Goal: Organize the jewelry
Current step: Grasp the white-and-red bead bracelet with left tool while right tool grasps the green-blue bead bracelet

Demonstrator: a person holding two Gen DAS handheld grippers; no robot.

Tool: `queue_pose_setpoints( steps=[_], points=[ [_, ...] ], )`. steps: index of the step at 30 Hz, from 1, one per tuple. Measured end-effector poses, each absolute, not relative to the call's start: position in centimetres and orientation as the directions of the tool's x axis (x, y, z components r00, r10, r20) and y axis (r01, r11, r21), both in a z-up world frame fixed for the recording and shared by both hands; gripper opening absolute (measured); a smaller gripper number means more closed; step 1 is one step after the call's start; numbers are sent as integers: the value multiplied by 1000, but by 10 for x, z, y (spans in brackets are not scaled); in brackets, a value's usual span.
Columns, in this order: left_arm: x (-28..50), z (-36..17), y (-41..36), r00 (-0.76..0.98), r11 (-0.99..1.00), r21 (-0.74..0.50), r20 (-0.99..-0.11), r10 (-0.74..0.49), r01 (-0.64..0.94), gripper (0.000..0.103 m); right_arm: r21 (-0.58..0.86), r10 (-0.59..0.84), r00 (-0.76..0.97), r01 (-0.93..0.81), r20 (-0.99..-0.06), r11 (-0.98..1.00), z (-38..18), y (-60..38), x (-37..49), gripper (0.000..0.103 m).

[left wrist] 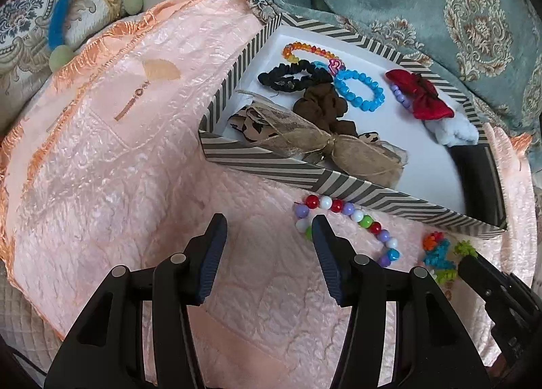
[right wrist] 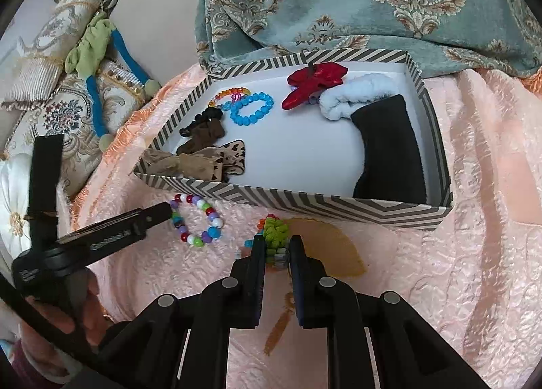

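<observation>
my right gripper (right wrist: 277, 250) jaws pinch the knitted scrunchie (right wrist: 275, 236) on the pink bedspread (right wrist: 440, 253) before the striped box (right wrist: 305, 199). my left gripper (left wrist: 269, 236) jaws gape, empty, beside the bead bracelet (left wrist: 352, 219); loose yarn could slip.

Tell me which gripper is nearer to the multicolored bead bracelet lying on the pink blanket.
Left. The left gripper hangs open right over the bead bracelet, one finger overlapping its near edge. The right gripper is off to the side, shut on the knitted scrunchie.

Black left claw (left wrist: 269, 223); blue ribbed pads (left wrist: 216, 260)
</observation>
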State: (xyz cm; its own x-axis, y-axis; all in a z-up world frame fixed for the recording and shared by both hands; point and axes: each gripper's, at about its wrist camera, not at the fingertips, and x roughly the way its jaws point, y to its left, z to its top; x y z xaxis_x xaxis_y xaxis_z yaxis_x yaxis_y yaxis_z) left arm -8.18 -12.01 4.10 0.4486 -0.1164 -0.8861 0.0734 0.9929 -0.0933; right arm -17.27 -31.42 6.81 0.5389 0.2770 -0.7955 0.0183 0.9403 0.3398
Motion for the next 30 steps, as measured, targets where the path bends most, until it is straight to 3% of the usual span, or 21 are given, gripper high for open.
queue_pose_setpoints(
  steps=[4,12,16,19,20,24,30],
  points=[
    [-79,39,-123,454,994,-82,-884,-108,77,53,345,283,533,17,-797,938,66,-313,-172,13],
    [-73,30,-131,445,994,-64,-890,-99,93,65,364,293,539,26,-789,931,66,-318,-170,13],
    [-71,28,-135,456,992,-60,-884,-104,110,65,374,301,542,25,-784,927,68,-318,-171,14],
    [-74,29,-134,466,986,-95,-872,-150,138,37,382,313,546,14,-777,924,72,-316,-172,13],
    [-75,31,-132,472,985,-106,-867,-157,133,9,387,319,548,9,-773,922,74,-317,-173,13],
    [-76,37,-118,444,971,-201,-864,-237,127,8,407,338,568,-6,-750,913,88,-317,-180,13],
    [-92,64,-114,461,960,-237,-842,-279,148,8,445,367,599,-20,-712,896,113,-323,-189,13]
  ],
)
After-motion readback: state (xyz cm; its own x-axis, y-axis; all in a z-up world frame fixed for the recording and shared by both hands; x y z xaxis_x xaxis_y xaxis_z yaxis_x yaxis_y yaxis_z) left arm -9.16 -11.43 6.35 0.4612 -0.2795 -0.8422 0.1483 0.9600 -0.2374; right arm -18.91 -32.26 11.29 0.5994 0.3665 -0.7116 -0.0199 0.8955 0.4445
